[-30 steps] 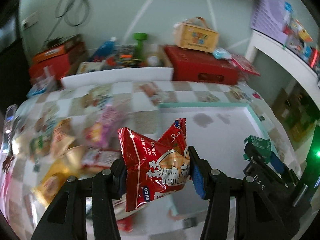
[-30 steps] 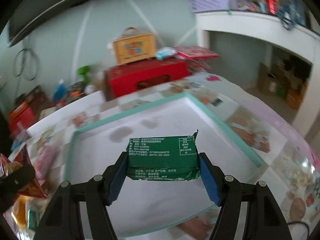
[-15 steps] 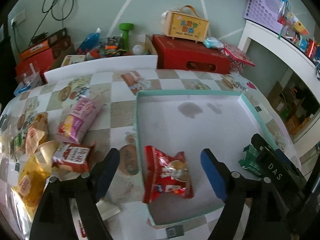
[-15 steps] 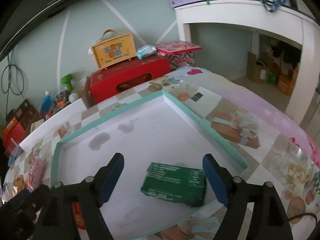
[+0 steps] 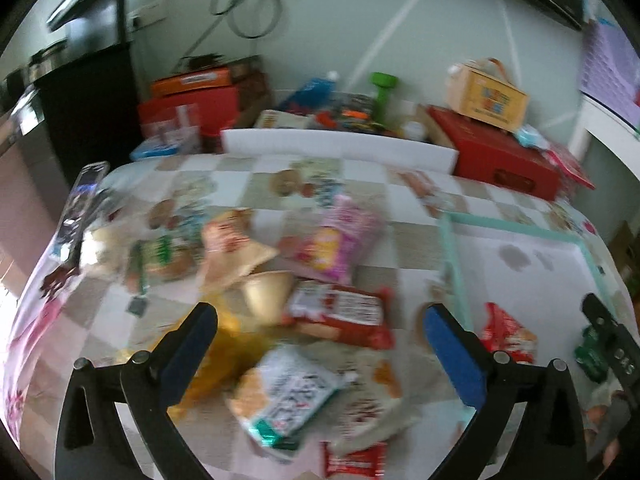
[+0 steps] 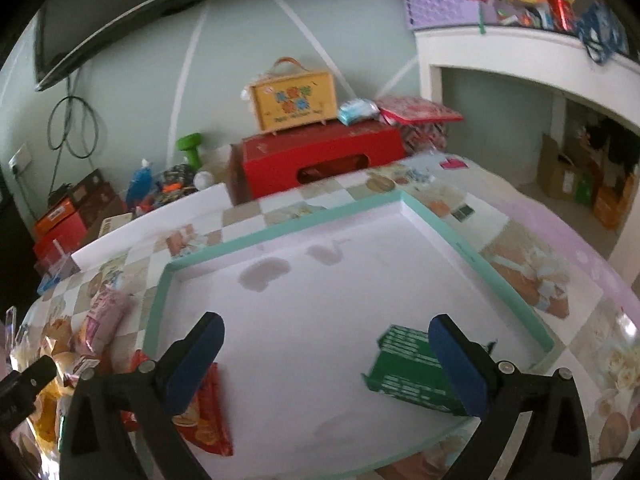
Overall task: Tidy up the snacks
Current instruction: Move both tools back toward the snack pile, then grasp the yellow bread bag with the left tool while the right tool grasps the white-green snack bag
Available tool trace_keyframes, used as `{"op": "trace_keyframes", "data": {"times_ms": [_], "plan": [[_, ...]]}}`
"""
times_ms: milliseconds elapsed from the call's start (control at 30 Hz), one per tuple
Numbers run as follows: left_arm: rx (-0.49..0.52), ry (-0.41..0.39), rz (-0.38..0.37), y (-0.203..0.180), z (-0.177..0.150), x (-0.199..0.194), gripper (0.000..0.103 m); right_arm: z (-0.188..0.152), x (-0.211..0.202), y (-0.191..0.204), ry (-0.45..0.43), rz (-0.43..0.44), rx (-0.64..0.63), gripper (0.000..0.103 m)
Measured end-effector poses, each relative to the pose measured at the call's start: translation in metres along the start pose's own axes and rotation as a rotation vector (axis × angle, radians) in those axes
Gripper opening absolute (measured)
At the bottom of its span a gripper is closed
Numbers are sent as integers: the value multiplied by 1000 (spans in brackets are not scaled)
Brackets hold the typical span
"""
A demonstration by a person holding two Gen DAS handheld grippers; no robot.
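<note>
We held both tools empty over the table: the left gripper (image 5: 320, 340) stood spread wide above the loose pile, and the right gripper (image 6: 326, 344) was just as wide over the tray (image 6: 472, 250). Two snacks already lay in the tray, a red bag (image 6: 208, 412) at its 7 o'clock corner and a green pack (image 6: 408, 364) at about 4 o'clock, well apart from each other. The remaining snacks sat outside, off the tray's 9 o'clock wall: a red wrapper (image 5: 340, 314) nearest the left fingers, a white pouch (image 5: 292, 396) below it toward 6 o'clock, a pink bag (image 5: 340, 244) toward 12 o'clock, and a tan bag (image 5: 236, 248) at 11 o'clock, with yellow packets underneath that were too blurred to make out. The step in hand, as we judged it, was choosing the next piece. To do it well we would have squared the left fingers across the red wrapper's short sides, since it lay on top and flat, come down without catching the white pouch touching it, and closed gently so the crinkly film did not slip. The right side could have waited clear of the tray's middle.
</note>
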State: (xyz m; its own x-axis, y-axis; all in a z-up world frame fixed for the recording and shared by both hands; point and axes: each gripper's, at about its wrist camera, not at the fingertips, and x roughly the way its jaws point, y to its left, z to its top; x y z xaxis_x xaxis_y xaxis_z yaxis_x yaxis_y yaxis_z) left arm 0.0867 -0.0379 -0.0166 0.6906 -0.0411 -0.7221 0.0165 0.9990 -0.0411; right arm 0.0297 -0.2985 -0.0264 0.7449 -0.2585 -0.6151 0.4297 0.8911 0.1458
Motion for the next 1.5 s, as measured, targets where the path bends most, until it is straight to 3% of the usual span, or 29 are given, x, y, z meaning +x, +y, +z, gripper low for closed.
{"op": "trace_keyframes", "data": {"times_ms": [333,500,800,1000,1133,1500], "plan": [[-99,-12,34,48,-3,-9,103,-3,-10,34,-29,150,-68,103],[-135,20,73,71,-8,-10,103,-10,-15,59,-7,198,-133,103],[-222,96,155,113,-13,-4,103,-35,-42,125,-2,387,-252,103],[-250,166,185,134,-20,6,103,-62,-43,168,59,454,-359,103],[-255,203,181,141,-25,10,103,-81,-41,190,99,472,-453,103],[-264,224,136,151,-27,15,103,-120,-26,227,164,411,-673,103]]}}
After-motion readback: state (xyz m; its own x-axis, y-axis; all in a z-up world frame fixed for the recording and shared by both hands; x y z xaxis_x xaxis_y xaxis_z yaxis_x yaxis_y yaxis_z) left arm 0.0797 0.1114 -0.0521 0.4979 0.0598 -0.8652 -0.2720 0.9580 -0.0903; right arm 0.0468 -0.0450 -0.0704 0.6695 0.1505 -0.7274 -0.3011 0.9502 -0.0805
